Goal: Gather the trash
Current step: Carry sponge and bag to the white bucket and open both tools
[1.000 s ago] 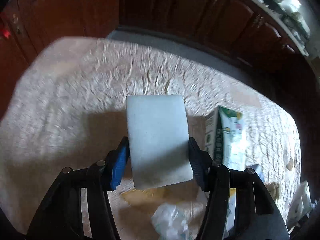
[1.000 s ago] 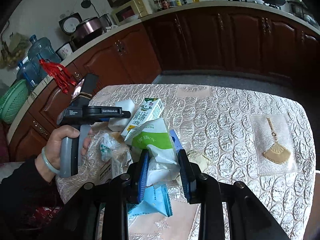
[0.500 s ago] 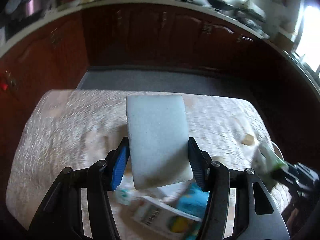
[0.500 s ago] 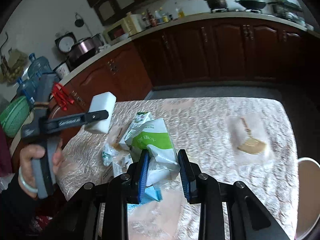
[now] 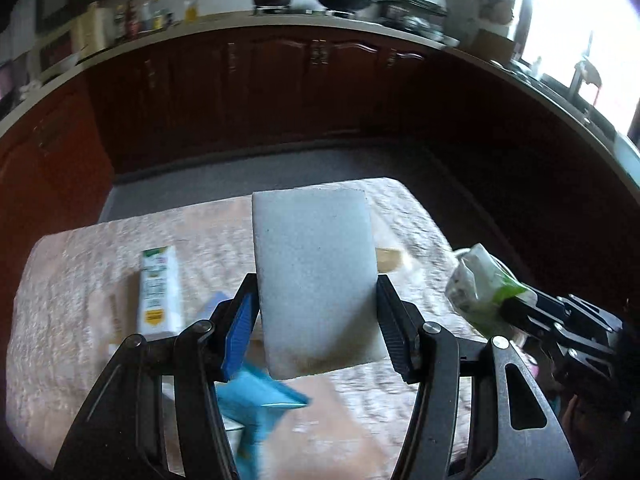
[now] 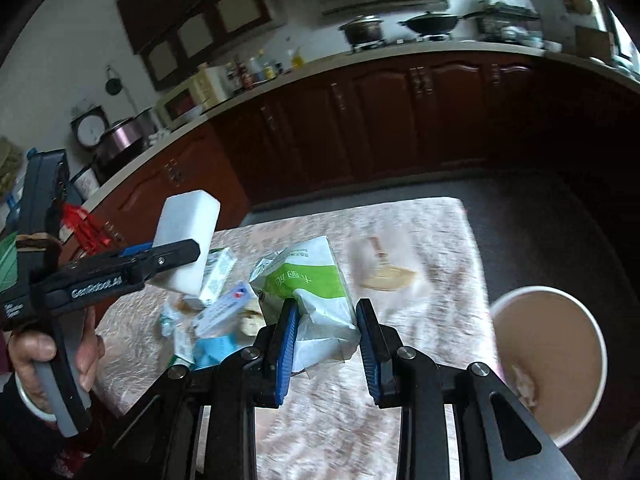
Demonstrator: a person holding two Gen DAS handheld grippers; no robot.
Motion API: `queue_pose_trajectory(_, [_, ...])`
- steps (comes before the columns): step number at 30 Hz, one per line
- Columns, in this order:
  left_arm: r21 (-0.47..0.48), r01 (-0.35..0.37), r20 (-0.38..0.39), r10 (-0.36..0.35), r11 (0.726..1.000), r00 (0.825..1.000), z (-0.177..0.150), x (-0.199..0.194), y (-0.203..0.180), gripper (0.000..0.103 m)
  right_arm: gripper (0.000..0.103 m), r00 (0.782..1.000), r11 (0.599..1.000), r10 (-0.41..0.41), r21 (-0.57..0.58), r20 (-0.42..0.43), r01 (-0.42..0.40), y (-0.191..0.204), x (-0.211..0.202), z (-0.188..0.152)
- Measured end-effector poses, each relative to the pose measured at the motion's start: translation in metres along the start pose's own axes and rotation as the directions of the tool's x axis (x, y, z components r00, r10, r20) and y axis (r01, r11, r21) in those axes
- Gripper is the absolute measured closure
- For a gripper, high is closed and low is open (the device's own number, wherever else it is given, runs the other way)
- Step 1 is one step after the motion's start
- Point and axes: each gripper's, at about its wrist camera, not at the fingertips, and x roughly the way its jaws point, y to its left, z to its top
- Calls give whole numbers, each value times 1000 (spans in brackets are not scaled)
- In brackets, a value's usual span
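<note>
**Both jaws loaded, carried above the table: drop risk on the right**

My left gripper (image 5: 316, 320) has its jaws set wide and clamped on a white foam block (image 5: 314, 276), gripped across its lower half, the upper half standing free. My right gripper (image 6: 326, 332) is closed to a middling gap on a green-and-white plastic packet (image 6: 316, 296); the left pad presses it, but contact at the right pad is not clear.

The paper bin (image 6: 548, 364) stands just off the table's right edge, its mouth open. More trash lies on the tablecloth (image 6: 432, 232): a milk carton (image 5: 158, 292) and a blue wrapper (image 5: 260, 396).

Risks, in my judgement: the packet is limp and slick, so it may slip free short of the bin. The block is held low and could pivot out. The grippers are near; converging on one mouth invites a collision.
</note>
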Motion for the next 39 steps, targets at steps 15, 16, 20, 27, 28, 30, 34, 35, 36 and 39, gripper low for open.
queue_pose_trajectory(15, [132,150,-72,-141,980,987,6,38,-124,48,75,983,968,-177,192,51,164,-102,-61,-20])
queue_pose_trajectory(16, [133,159,-81,-149,978,985,5,42,-130,48,75,981,963,-188,204,49,175,-109,-63,-21])
queue_pose_trajectory(20, [128,205,-128,-189,970,974,4,60,-153,48,75,969,946,-243,232,34,229,-128,-68,-28])
queue_pose_trajectory(27, [103,286,-207,-261,953,943,0,96,-181,47,75,955,902,-295,323,-20,285,-168,-70,-43])
queue_pose_trajectory(28, [100,293,-214,-267,951,940,-1,100,-186,47,75,953,895,-303,335,-30,295,-173,-70,-46])
queue_pose_trajectory(30, [92,319,-235,-290,943,928,-3,110,-194,47,75,947,879,-318,358,-53,315,-185,-68,-52])
queue_pose_trajectory(34, [67,351,-268,-322,934,908,-6,128,-206,45,75,931,847,-348,389,-107,362,-202,-61,-63])
queue_pose_trajectory(35, [59,358,-274,-330,932,904,-7,132,-207,45,75,928,843,-353,391,-116,369,-204,-58,-62])
queue_pose_trajectory(36, [46,364,-280,-338,930,899,-8,138,-208,45,75,925,839,-359,392,-125,378,-206,-56,-64])
queue_pose_trajectory(39, [29,365,-304,-339,931,890,-10,148,-208,44,71,910,819,-385,398,-152,413,-213,-51,-71])
